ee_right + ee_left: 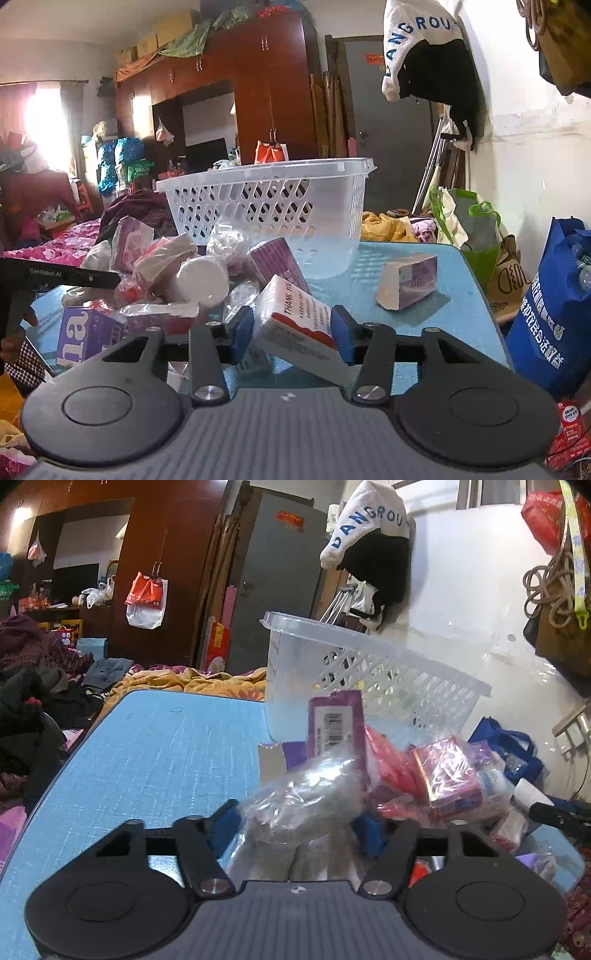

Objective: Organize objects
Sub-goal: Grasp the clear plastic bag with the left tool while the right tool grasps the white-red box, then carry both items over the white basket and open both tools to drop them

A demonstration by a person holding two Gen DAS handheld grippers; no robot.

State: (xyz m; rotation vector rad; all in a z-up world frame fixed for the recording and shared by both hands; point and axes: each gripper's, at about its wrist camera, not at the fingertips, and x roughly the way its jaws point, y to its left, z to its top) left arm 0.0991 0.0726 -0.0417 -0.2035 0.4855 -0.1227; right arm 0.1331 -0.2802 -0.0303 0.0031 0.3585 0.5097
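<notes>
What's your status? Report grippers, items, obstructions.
Left gripper jaws around clear plastic bag. Right gripper jaws around white tissue pack. Basket behind pile, nothing blocking.

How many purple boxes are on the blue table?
3, perhaps more hidden: one box lies alone right of the basket, one leans in the pile, one at the left front.

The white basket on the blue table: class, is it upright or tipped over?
Upright. The white basket stands on its base on the blue table, its rim level on top and facing up.
</notes>
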